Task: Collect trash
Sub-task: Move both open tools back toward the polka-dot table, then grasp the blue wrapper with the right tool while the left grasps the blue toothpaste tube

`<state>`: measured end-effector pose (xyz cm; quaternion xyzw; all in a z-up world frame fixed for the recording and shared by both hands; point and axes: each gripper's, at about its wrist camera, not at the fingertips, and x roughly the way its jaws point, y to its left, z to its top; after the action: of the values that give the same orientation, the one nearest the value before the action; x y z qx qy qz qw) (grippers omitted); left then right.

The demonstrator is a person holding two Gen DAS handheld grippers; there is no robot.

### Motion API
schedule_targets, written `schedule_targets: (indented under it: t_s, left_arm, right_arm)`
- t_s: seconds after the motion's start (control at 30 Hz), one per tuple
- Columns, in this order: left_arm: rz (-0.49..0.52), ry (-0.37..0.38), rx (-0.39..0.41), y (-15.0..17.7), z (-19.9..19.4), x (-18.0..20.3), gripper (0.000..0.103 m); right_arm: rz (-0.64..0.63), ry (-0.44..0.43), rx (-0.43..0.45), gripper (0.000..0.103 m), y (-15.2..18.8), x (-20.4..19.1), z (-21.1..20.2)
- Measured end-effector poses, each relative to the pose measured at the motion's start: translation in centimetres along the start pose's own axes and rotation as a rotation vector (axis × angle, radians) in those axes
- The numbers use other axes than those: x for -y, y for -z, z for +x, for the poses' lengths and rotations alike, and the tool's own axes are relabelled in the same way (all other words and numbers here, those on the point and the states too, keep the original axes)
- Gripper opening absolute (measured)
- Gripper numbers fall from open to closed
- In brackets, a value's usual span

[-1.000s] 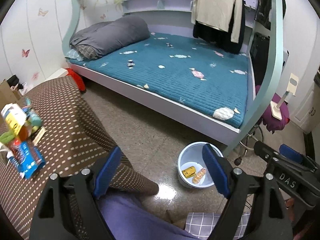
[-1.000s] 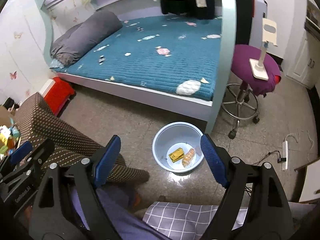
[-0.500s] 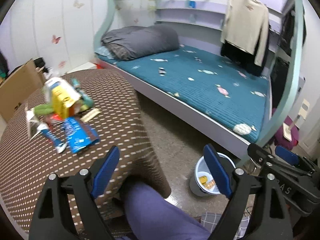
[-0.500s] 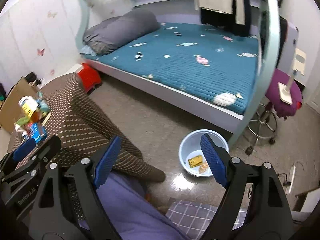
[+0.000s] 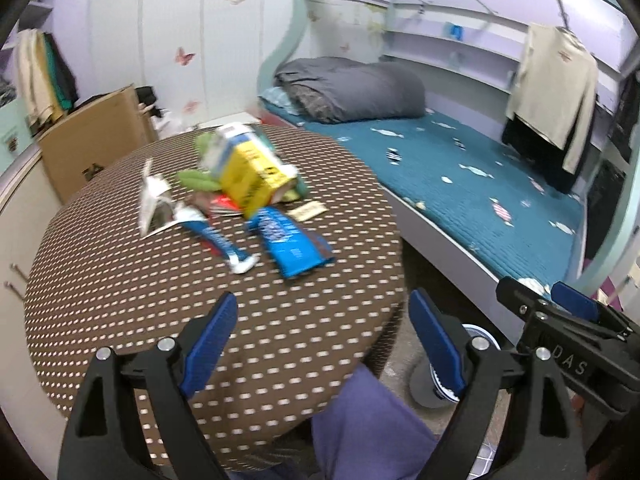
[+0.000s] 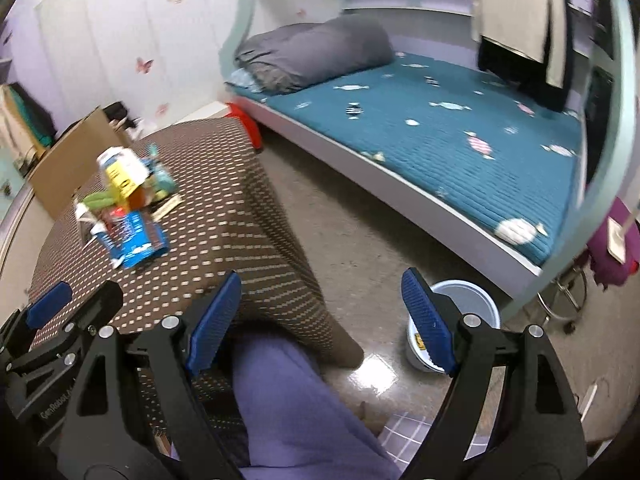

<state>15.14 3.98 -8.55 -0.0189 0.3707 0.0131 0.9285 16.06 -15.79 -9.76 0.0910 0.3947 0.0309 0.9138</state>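
The left claw [image 5: 322, 332] stands wide and released, nothing between its blue pads, and it hangs above the near edge of the round desk [image 5: 120, 280] with the brown dotted cloth. The right claw [image 6: 320, 316] is likewise spread and empty, over the person's purple-clad leg [image 6: 296, 400] and the draped side of the cloth. In the left view the right claw shows at the lower right edge; in the right view the left claw shows at the lower left.

The trash lies in a loose heap past the middle of the desk. Nearest is a blue snack wrapper [image 5: 290, 246], lying flat, with a squeezed tube [image 5: 220, 240] just beside it on the left. Behind them a yellow carton [image 5: 250, 172] tilts on its side, touching a green wrapper [image 5: 196, 180] and a torn silver packet [image 5: 154, 200]. A small pale slip [image 5: 307, 211] lies just right of the carton. The pile is blurred, so finer labels cannot be read.

On the floor beside the desk, near the bed frame, sits a pale blue bucket [image 6: 476, 300] with something yellow inside, partly hidden by the right claw's pad.

Farther off, the bed [image 6: 460, 140] carries a teal mattress and a rolled grey quilt [image 5: 352, 88]. A cardboard box [image 5: 96, 140] stands against the wall behind the desk.
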Motion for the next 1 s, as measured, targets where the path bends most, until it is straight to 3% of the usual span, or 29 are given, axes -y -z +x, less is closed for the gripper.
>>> schedule_targets:
  t_s: [0.6,1.0]
  left_arm:
    - [-0.241,-0.185,-0.002,1.1,-1.1,-11.0,0.086]
    - [-0.327,-0.270,-0.019,1.0,0.1,-16.0,0.088]
  right_arm:
    - [-0.221,-0.164,-0.048,0.084,-0.8,-11.0,2.6]
    - [-0.332,-0.167,-0.114,0.085,-2.4,-14.9,7.7]
